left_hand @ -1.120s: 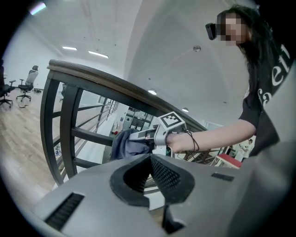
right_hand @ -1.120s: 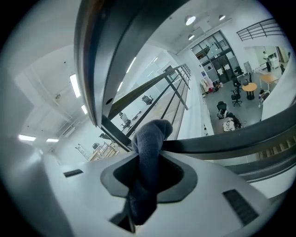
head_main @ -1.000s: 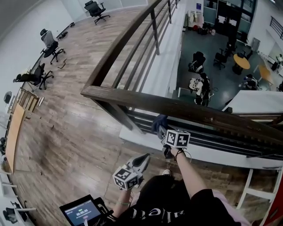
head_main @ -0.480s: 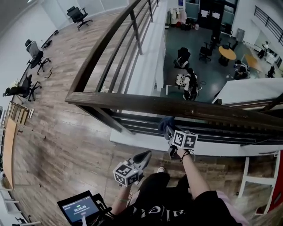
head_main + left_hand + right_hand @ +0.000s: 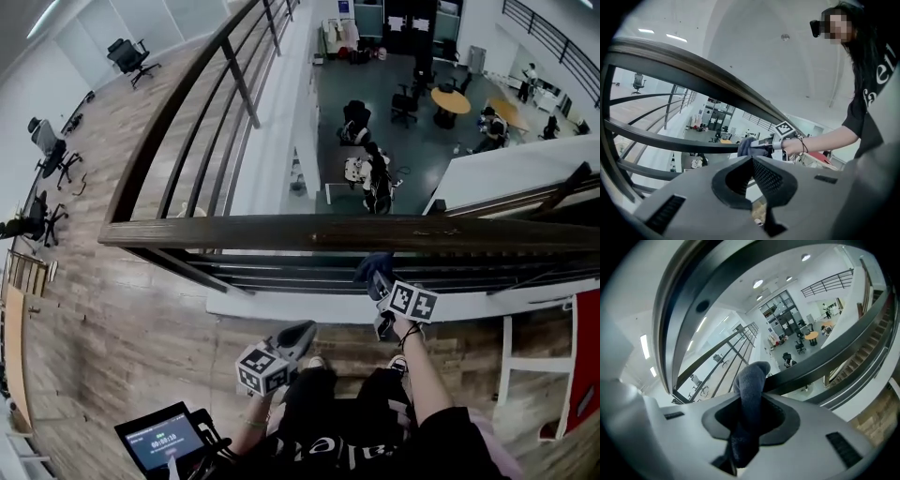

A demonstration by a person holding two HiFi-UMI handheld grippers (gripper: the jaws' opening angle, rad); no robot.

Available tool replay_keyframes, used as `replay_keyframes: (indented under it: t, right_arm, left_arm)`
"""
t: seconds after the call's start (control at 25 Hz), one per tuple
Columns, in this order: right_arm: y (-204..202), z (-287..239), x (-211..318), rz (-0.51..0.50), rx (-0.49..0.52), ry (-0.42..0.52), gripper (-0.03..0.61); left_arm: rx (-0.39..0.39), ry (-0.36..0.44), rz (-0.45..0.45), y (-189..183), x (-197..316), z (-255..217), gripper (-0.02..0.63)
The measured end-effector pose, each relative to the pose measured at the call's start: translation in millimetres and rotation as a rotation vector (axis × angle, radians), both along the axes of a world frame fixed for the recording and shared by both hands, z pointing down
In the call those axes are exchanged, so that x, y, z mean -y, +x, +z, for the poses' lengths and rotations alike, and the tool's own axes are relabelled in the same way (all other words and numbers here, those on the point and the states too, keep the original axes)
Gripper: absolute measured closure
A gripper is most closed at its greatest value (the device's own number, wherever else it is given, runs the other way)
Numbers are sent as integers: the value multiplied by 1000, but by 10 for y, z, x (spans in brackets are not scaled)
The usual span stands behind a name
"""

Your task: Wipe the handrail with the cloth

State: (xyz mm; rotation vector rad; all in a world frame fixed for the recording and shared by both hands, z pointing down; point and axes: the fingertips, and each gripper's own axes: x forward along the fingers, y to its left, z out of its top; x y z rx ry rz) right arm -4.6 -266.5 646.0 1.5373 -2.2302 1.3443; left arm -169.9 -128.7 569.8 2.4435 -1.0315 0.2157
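The dark wooden handrail (image 5: 281,232) runs across the head view, with the corner at the left. A dark blue cloth (image 5: 376,266) is pressed against its near, lower side. My right gripper (image 5: 380,278) is shut on the cloth, and its marker cube (image 5: 410,302) sits just below. In the right gripper view the cloth (image 5: 750,394) stands up out of the jaws, under the handrail (image 5: 693,291). My left gripper (image 5: 298,334) hangs lower and to the left, shut with nothing in it. Its own view shows the handrail (image 5: 693,70), the cloth (image 5: 748,146) and the right gripper's cube (image 5: 783,129).
Horizontal bars (image 5: 281,267) run under the handrail. Beyond it is a drop to a lower floor with a round table (image 5: 452,99) and seated people. A tablet (image 5: 164,441) sits at the bottom left. Office chairs (image 5: 127,56) stand on the wood floor at the left.
My right gripper and the cloth have slid to the right along the handrail, away from the corner. The left gripper has stayed low near the person's body.
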Motion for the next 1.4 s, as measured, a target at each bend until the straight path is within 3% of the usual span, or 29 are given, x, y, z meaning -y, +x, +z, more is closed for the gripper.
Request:
replay_keyframes:
  t: [0.12, 0.32, 0.4, 0.56, 0.84, 1.08, 1.28, 1.4]
  right_arm:
    - [759, 1, -3, 53, -13, 1, 486]
    - [2641, 120, -49, 148, -11, 0, 486]
    - [3137, 134, -77, 176, -26, 3, 486]
    - [3656, 70, -131, 233, -67, 2, 488]
    - [5068, -50, -157, 379, -140, -20, 486]
    - [6105, -14, -282, 528, -185, -36, 486]
    - [6560, 110, -481, 647, -207, -38, 486]
    - [6832, 24, -462, 644, -237, -32, 486]
  left_arm:
    - [-12, -20, 27, 527, 14, -33, 614]
    - [-10, -24, 47, 1990, 12, 43, 614]
    - [-11, -19, 50, 2297, 12, 73, 614]
    - [-31, -33, 66, 2430, -50, 68, 614]
    - [-13, -66, 120, 2852, -146, 87, 614]
    - [32, -77, 110, 2745, -98, 138, 614]
    - [62, -83, 69, 2359, -217, 371, 614]
    - [81, -109, 52, 2449, -303, 396, 614]
